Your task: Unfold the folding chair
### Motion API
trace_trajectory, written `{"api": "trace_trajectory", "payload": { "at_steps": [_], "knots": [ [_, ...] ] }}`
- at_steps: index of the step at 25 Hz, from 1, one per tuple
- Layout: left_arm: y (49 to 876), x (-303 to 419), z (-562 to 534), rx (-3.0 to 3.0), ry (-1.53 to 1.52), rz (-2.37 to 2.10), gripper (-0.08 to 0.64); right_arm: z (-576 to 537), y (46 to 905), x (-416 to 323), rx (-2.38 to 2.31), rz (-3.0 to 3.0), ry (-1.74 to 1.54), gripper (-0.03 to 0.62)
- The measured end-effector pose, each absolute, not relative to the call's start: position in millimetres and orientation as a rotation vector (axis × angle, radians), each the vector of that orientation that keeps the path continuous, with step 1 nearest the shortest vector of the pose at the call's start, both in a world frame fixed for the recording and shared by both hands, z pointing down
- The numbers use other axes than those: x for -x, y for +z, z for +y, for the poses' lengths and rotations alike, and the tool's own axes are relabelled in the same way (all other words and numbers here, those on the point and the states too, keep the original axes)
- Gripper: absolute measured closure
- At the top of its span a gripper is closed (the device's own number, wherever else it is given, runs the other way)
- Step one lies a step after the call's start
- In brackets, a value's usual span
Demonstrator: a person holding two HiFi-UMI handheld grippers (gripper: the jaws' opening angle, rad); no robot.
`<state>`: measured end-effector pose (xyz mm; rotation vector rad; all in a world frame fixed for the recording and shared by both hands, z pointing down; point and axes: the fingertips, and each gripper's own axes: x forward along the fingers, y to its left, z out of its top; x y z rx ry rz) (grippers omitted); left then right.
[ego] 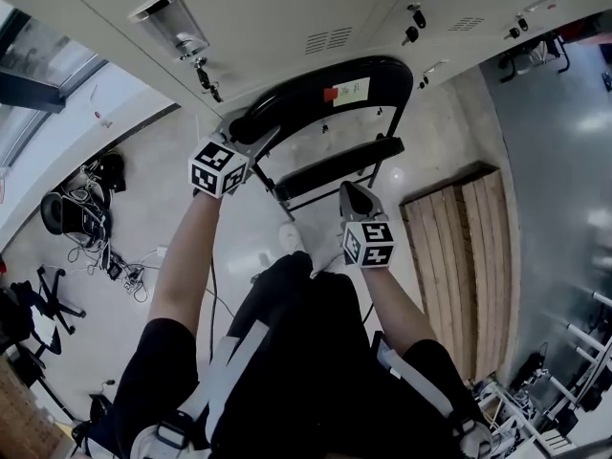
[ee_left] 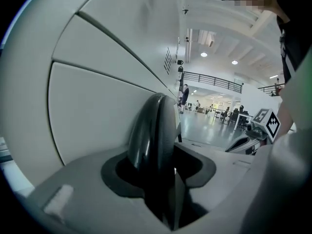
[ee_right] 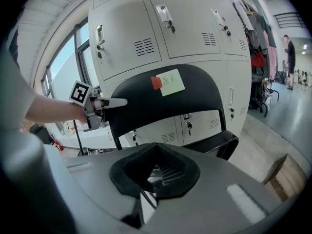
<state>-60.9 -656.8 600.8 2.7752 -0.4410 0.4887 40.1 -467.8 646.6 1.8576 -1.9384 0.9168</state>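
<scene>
A black folding chair stands folded against the grey lockers, its curved backrest above the tilted-up seat. My left gripper is at the backrest's upper left edge. In the left gripper view the rounded backrest edge fills the gap of the left gripper, and both pads lie against it. The right gripper view shows the left gripper clamped on the backrest. My right gripper hangs shut and empty just in front of the seat, apart from it; its shut jaws show low in its own view.
Grey lockers stand right behind the chair. A wooden pallet lies on the floor to the right. Cables and office chairs clutter the left. A red and a pale sticker are on the backrest.
</scene>
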Motion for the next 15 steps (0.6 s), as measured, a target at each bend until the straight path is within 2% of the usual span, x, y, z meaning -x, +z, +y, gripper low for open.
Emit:
{"api": "trace_trajectory", "payload": {
  "at_steps": [5, 7, 9, 11, 15],
  "knots": [
    [598.7, 62.7, -657.9, -2.799, 0.476, -0.459, 0.391, -471.5, 672.7, -48.3, -2.021, -1.803, 1.197, 0.584],
    [597.6, 61.7, -658.1, -2.810, 0.470, -0.454, 0.394, -476.3, 687.4, -51.8, -2.106, -1.703, 1.437, 0.372],
    [596.8, 60.8, -658.0, -2.819, 0.463, -0.452, 0.394, -477.1, 706.2, -55.5, -2.181, -1.544, 1.678, 0.283],
    [596.3, 60.8, -657.6, -2.829, 0.458, -0.451, 0.394, -478.2, 721.7, -56.7, -2.232, -1.418, 1.800, 0.267],
    [596.0, 60.3, -657.6, -2.842, 0.450, -0.449, 0.393, -491.8, 737.7, -56.9, -2.278, -1.327, 1.830, 0.267]
  ]
}}
